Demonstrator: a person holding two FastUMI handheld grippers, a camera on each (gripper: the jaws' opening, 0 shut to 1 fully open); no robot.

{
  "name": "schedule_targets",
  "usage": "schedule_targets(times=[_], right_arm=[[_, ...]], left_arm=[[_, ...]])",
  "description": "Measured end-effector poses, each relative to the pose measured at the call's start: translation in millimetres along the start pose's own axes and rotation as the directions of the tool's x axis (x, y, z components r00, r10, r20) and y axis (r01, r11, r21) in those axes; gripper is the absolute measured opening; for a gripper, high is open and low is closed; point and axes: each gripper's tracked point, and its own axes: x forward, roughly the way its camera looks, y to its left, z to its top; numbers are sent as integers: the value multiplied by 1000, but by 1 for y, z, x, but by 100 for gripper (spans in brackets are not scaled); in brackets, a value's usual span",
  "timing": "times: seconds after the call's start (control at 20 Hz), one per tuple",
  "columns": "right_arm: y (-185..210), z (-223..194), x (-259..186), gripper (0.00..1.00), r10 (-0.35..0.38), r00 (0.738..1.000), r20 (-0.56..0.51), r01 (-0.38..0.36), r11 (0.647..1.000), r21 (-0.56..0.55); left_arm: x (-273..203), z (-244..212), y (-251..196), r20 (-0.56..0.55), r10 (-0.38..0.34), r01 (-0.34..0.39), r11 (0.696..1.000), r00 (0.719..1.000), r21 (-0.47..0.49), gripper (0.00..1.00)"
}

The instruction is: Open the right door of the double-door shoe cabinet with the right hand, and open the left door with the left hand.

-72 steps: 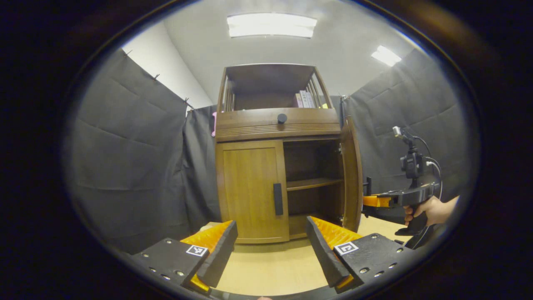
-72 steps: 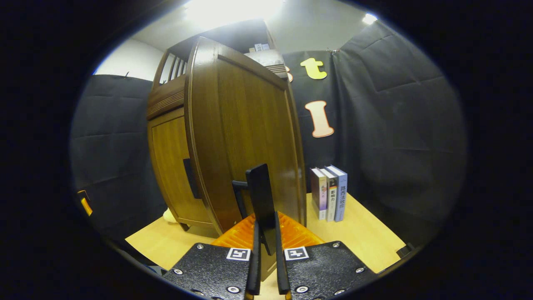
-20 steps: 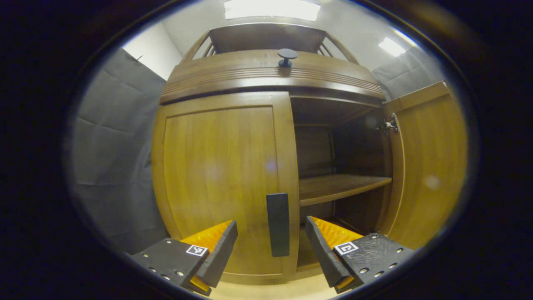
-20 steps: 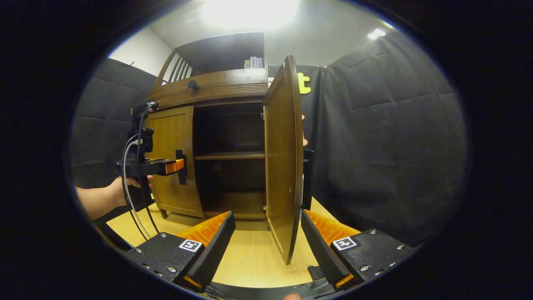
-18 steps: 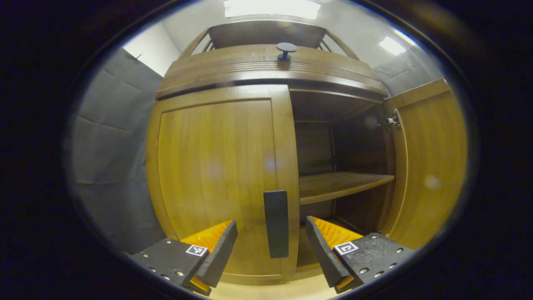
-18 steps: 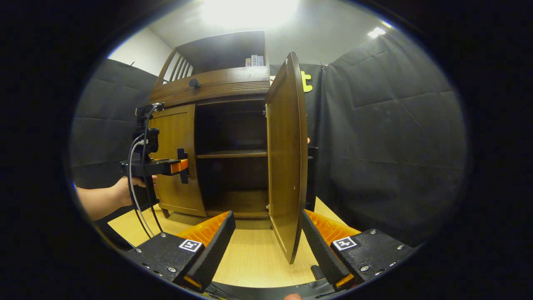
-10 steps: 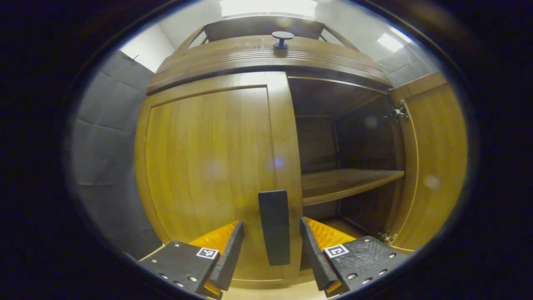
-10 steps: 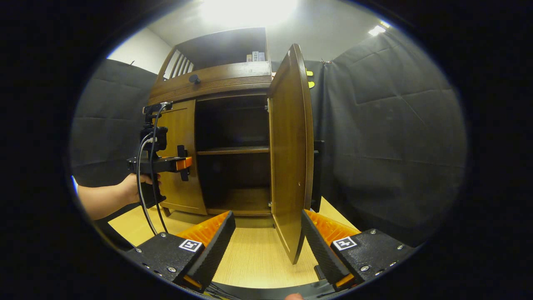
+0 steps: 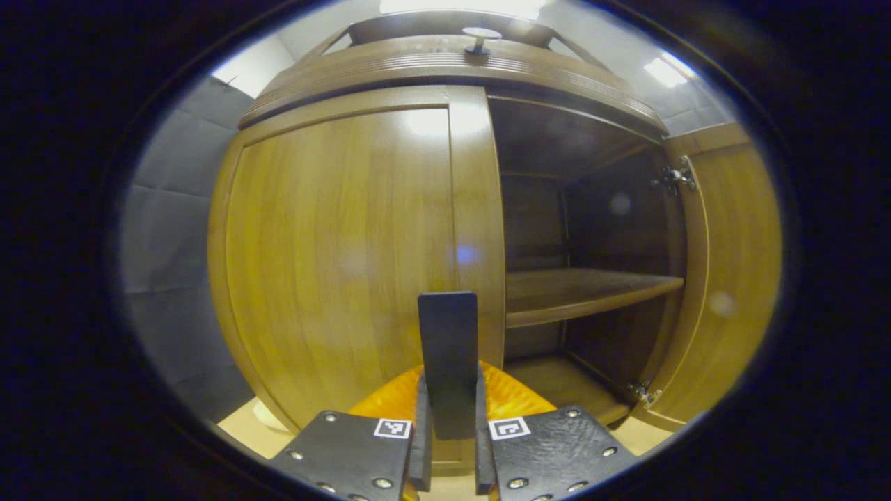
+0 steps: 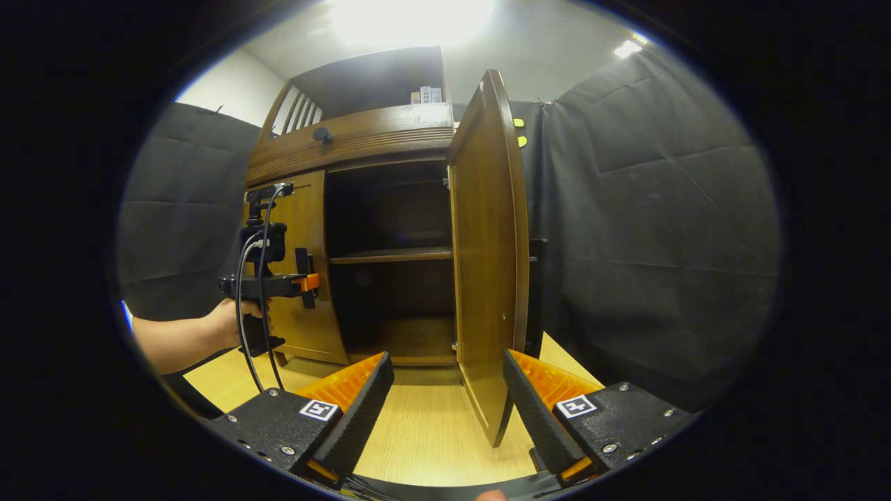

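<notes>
In the left gripper view, the two fingers (image 9: pixel 420 445) of the left gripper (image 9: pixel 449 456) pinched the black handle (image 9: pixel 449 348) of the left door (image 9: pixel 334 243), one finger on each side. The handle stood upright between them. The left door was closed, right ahead of the fingers. To the right of the fingers the shoe cabinet (image 9: pixel 445 66) was open and dark inside, with one wooden shelf (image 9: pixel 585 292) across it. Farther right, the right door (image 9: pixel 731 278) stood swung out, with two small hinges on its inner edge. One round knob (image 9: pixel 480 38) stuck out high above the fingers.

In the right gripper view, the two fingers (image 10: pixel 365 403) of the right gripper (image 10: pixel 445 410) were spread wide apart and held nothing. The right door (image 10: pixel 491 257) stood open just ahead, its lower corner between the fingers, touching neither. Up and to the left of the fingers, a hand (image 10: pixel 237 320) held the left gripper (image 10: pixel 306 282) against the left door (image 10: pixel 299 271). Some small books (image 10: pixel 428 94) sat on the top shelf. The light wooden floor (image 10: pixel 424 431) lay under the fingers.
</notes>
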Motion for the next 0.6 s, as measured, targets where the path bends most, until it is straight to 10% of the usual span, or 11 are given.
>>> schedule_targets(times=[0.6], right_arm=[[39,4,-23,98,56,998,25,-56,998,10]], left_arm=[[-55,-6,8,-12,-62,61,997,998,-56,23]])
